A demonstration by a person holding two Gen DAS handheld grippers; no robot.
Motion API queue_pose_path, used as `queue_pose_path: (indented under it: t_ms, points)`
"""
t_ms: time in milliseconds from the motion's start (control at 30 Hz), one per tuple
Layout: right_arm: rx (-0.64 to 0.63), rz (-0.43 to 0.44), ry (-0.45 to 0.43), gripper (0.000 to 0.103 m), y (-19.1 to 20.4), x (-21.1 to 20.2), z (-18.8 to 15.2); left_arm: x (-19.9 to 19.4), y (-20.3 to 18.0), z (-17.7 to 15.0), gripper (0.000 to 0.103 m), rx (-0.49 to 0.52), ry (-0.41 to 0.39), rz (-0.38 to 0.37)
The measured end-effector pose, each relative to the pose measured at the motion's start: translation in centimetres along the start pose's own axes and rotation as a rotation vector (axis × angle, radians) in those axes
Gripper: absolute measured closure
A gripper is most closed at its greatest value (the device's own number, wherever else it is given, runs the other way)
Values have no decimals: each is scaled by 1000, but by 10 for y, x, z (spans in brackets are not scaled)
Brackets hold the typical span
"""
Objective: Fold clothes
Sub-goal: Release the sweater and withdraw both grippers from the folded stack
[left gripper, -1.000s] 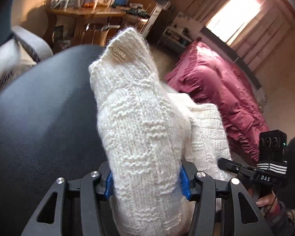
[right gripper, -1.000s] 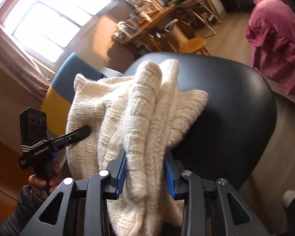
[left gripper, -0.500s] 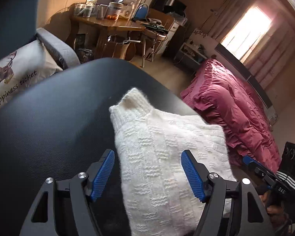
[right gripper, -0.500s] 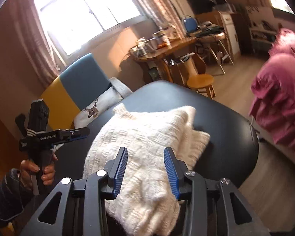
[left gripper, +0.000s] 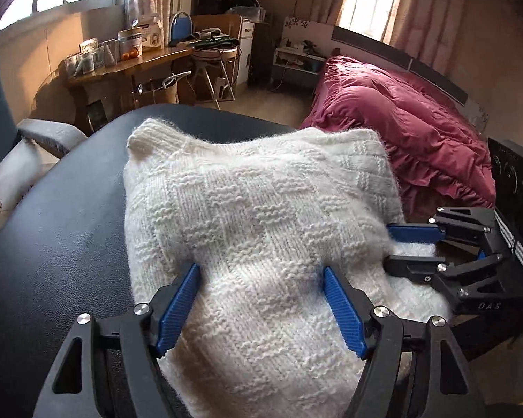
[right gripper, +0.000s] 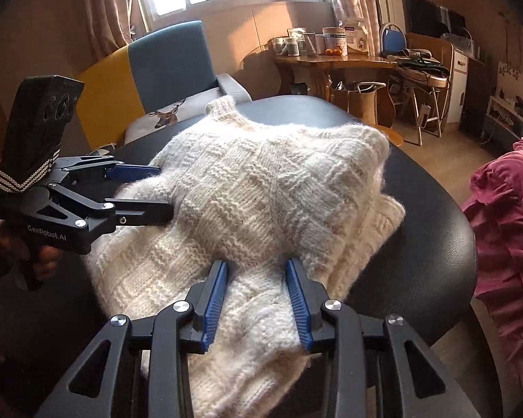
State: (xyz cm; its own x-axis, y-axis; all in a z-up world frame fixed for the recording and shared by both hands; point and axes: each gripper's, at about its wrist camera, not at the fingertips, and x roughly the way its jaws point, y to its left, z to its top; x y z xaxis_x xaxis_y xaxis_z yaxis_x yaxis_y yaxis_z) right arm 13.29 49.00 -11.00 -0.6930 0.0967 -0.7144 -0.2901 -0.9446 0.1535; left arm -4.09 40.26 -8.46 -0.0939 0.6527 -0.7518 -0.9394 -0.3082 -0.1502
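Since 0.5 s ago both claws moved in: left claw (left gripper: 261, 299), marked "GenRobot.AI", and right claw (right gripper: 256, 294), marked "DAS", w/ jaws apart astride the folded cream basket-knit sweater (left gripper: 261, 216) lying on the black leather desk (left gripper: 52, 230).

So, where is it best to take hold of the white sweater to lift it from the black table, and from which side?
Probably grip the near edge of the white sweater, coming in low from the person's side. It lies folded in a thick pile on the black table, and that edge hangs nearest both the left gripper and the right gripper, whose jaws stand open around it.
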Motion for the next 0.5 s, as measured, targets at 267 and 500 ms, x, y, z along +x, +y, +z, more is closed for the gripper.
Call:
queue_pose_path:
  t_ms: [267,500]
  points:
    - [142,-105,-16,66,17,-20,23,-46,0,-4,19,-178,-70,166]
    - [238,-260,-90,61,59,-51,31,-115,-16,-26,1,-243,-171,377]
